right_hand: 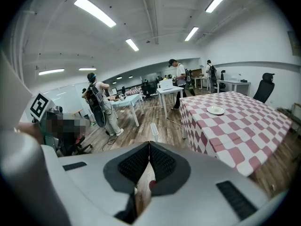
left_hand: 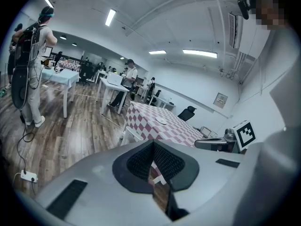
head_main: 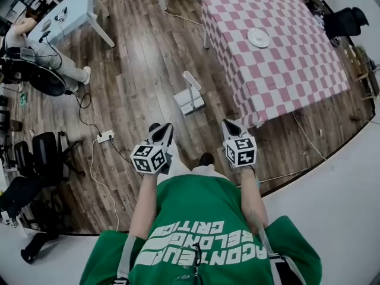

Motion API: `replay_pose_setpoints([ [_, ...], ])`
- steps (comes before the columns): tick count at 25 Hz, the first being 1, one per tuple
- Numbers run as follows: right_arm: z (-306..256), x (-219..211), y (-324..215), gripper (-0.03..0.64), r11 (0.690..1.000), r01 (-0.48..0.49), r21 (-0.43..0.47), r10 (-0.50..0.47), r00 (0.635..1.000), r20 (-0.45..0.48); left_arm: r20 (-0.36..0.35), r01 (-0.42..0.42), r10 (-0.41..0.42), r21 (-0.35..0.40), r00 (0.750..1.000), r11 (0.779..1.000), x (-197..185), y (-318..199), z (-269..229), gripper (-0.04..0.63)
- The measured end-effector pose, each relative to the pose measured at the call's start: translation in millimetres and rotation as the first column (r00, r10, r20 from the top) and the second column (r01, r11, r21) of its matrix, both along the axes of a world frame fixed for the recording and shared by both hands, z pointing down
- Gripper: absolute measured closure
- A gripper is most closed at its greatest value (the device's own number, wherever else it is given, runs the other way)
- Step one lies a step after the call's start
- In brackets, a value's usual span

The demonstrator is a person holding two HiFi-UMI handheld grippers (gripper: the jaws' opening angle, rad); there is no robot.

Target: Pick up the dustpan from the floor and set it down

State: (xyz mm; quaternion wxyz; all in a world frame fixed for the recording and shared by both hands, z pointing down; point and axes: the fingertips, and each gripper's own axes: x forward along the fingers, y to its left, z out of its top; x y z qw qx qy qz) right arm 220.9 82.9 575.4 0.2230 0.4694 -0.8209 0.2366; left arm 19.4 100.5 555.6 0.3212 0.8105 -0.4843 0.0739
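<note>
A white dustpan sat on the wooden floor, its handle upright, just beside the near corner of a table draped in a pink-and-white checked cloth, with a white plate on top. A person in a green shirt held both grippers low in front of the body. The left gripper and right gripper each had their jaws pressed together on nothing. The dustpan lay ahead of them, roughly between the two, well apart from either.
</note>
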Motion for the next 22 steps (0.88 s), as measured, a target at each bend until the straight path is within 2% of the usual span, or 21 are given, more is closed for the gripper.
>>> replay_pose_setpoints([
  [3, -0.4, -5.9, -20.4, 0.609, 0.999, -0.047, 0.000, 0.047, 0.999, -0.007, -0.005, -0.028, 0.028, 0.006, 1.000, 1.000, -13.1, -26.1, -0.2, 0.600],
  [6, -2.1, -17.7, -43.7, 0.609, 0.994, -0.106, 0.005, 0.106, 0.994, -0.014, -0.002, -0.092, 0.092, 0.007, 0.996, 0.996, -25.2, -55.8, 1.3, 0.600],
  [12, -10.9, -58.8, -98.9, 0.609, 0.981, -0.194, 0.028, 0.194, 0.980, -0.029, -0.019, -0.180, 0.180, 0.007, 0.984, 0.984, -67.7, -126.2, 4.5, 0.600],
  [16, -16.0, -91.8, -132.5, 0.609, 0.975, -0.221, 0.038, 0.223, 0.974, -0.050, -0.038, -0.209, 0.209, 0.015, 0.977, 0.978, -101.5, -173.8, 4.2, 0.600],
  [22, -26.3, -112.6, -160.2, 0.609, 0.941, -0.336, 0.033, 0.337, 0.937, -0.094, -0.073, -0.299, 0.299, 0.006, 0.952, 0.954, -134.6, -226.1, 4.2, 0.600],
])
